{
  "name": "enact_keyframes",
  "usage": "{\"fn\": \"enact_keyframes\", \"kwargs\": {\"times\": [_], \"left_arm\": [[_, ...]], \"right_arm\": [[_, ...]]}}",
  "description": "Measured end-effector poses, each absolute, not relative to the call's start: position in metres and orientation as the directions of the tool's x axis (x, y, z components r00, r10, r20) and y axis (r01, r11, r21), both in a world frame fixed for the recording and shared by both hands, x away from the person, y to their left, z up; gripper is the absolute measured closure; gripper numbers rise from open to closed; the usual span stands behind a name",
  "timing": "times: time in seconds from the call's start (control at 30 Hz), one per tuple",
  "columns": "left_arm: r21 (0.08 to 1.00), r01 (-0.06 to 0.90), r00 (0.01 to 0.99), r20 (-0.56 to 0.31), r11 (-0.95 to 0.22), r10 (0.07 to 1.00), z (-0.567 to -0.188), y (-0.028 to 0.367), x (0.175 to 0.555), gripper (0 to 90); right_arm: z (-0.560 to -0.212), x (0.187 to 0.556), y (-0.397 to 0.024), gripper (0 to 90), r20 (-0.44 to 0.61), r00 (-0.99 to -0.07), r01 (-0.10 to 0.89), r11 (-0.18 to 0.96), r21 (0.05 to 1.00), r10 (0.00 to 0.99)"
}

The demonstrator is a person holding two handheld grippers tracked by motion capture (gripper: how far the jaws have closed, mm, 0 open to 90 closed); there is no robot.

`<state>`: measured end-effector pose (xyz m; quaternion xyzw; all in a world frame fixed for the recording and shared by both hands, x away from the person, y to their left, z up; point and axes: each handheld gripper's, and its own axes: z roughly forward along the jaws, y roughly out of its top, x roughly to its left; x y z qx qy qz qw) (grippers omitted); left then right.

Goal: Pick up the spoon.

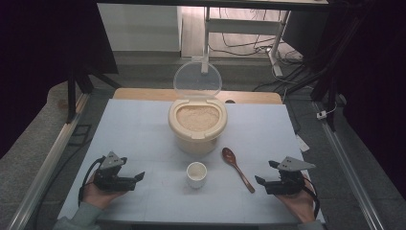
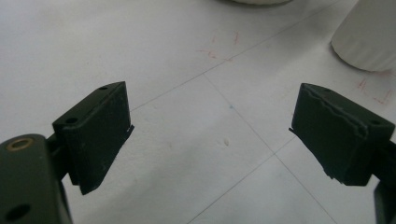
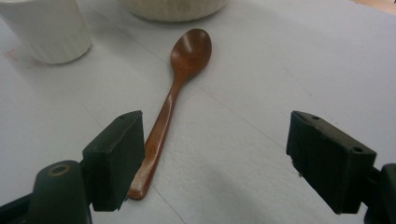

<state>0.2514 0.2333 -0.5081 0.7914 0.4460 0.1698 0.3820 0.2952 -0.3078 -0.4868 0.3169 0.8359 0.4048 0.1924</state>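
The rice container (image 1: 197, 125) is our landmark; we see it cream-coloured and round, standing at the middle of the pale blue table cover (image 1: 134, 124), filled with rice, its clear lid (image 1: 197, 79) standing up open behind it; just in front of the rice container, a little toward the person, stands a small white cup (image 1: 196, 174), apart from the container's wall; to the right of that cup and in front-right of the rice container lies a brown wooden spoon (image 1: 237, 168), bowl end nearer the container and handle running away toward the person's right side, not touching cup or container; the left gripper (image 1: 139, 177) rests in the person's left hand (image 1: 98, 195) well to the front-left of the rice container, low over the cover, its jaws spread wide with nothing between them, as we confirm in the left gripper view, where bare cover with faint red marks lies between the two black pads and the cup (image 2: 369, 39) shows at the upper right; the right gripper (image 1: 259, 181) sits in the right hand (image 1: 300, 203) well to the front-right of the rice container, jaws likewise wide apart and empty; in the right gripper view the spoon (image 3: 173, 88) lies ahead, its handle end passing close by the left-hand jaw, and we cannot tell whether it touches that jaw; the cup (image 3: 49, 28) stands at the upper left there, the base of the rice container (image 3: 173, 9) at the top edge.
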Motion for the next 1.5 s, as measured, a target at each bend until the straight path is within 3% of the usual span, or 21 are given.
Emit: {"fn": "enact_keyframes", "kwargs": {"times": [1.0,1.5], "left_arm": [[0.764,0.564,0.543,-0.059,-0.312,0.838,-0.507,0.233,0.252,12.3],[0.75,0.575,0.548,-0.055,-0.328,0.835,-0.509,0.231,0.255,12.4]], "right_arm": [[-0.469,0.295,-0.3,25.7,-0.032,-0.718,0.414,0.463,0.784,0.695],[-0.441,0.298,-0.265,29.4,-0.032,-0.736,0.479,0.554,0.681,0.676]]}}
